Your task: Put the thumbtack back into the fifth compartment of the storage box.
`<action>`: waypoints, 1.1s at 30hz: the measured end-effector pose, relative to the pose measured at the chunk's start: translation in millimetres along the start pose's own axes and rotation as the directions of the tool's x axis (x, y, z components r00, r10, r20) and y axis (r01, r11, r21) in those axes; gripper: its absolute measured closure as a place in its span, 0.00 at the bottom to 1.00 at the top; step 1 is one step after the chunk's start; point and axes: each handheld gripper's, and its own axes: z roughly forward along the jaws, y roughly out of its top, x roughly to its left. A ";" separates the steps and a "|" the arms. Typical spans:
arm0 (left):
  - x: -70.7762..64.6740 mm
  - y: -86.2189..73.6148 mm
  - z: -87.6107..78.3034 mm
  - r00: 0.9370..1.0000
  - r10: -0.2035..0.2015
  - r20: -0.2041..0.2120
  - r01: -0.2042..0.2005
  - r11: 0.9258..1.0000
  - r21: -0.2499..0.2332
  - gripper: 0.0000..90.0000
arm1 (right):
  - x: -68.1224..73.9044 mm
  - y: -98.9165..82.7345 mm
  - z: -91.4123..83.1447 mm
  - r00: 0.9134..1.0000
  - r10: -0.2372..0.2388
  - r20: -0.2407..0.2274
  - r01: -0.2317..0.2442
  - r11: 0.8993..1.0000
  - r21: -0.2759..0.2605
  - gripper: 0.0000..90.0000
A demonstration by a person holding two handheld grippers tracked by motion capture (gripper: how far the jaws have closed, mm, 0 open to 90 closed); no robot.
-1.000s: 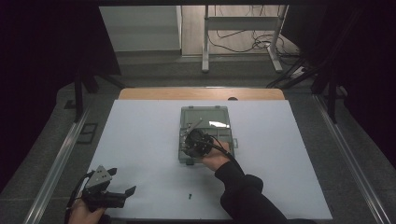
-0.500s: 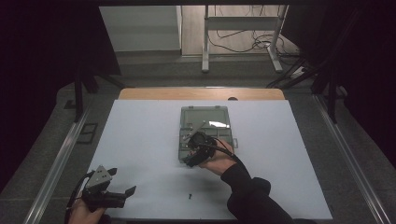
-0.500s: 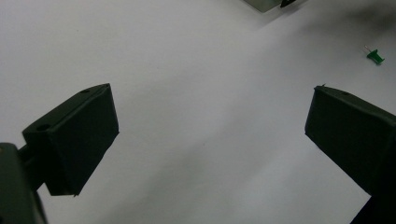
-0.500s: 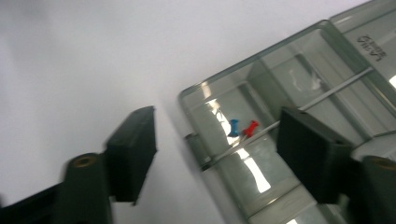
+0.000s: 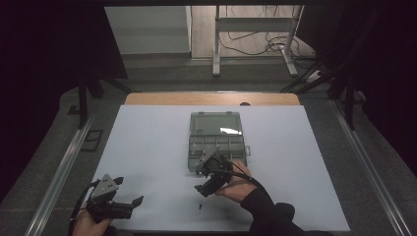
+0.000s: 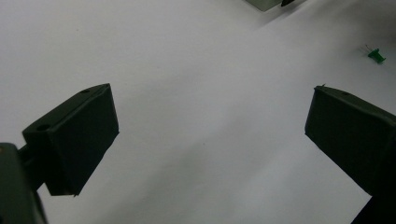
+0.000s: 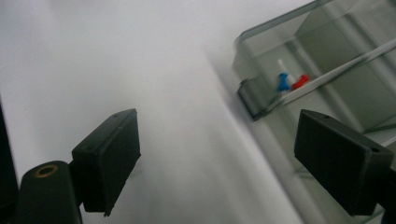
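Observation:
A clear grey compartment box [image 5: 216,140] lies open at the middle of the white table. My right gripper [image 5: 204,189] hovers just in front of its near left corner, open and empty. In the right gripper view the box corner [image 7: 261,93] holds blue [image 7: 282,82], white and red [image 7: 301,81] push pins in one compartment. A small green push pin [image 5: 200,207] lies on the table just below that gripper. My left gripper [image 5: 129,201] rests at the front left, open, with nothing between its jaws. The green pin [image 6: 376,55] appears far right in the left gripper view.
The white table top [image 5: 147,147] ends at a wooden strip [image 5: 211,99] at the back. Metal rails [image 5: 64,167] run along both sides. Table legs and cables [image 5: 255,44] stand on the floor beyond.
My right gripper has drawn back from over the box toward the front edge and a little left. The left gripper has stayed still.

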 end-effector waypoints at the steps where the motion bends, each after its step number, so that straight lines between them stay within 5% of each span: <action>1: 0.0 0.0 0.0 1.000 0.000 0.000 0.000 1.000 0.000 0.03 | 2.1 -1.9 0.3 1.000 0.005 -0.003 -0.005 1.000 0.005 0.16; 7: -0.1 0.1 0.2 1.000 0.001 -0.001 -0.001 1.000 0.000 0.03 | 13.0 -14.5 3.4 1.000 0.003 -0.028 -0.002 1.000 0.020 0.19; 15: -0.3 0.3 0.4 1.000 0.001 -0.001 -0.001 1.000 0.001 0.03 | 28.3 -28.0 9.1 0.998 -0.021 -0.062 0.025 0.998 0.054 0.37; 33: 0.0 0.2 0.2 1.000 0.002 0.000 -0.002 1.000 0.000 0.03 | 47.4 -25.6 27.7 0.985 -0.133 -0.109 0.141 0.987 0.072 0.65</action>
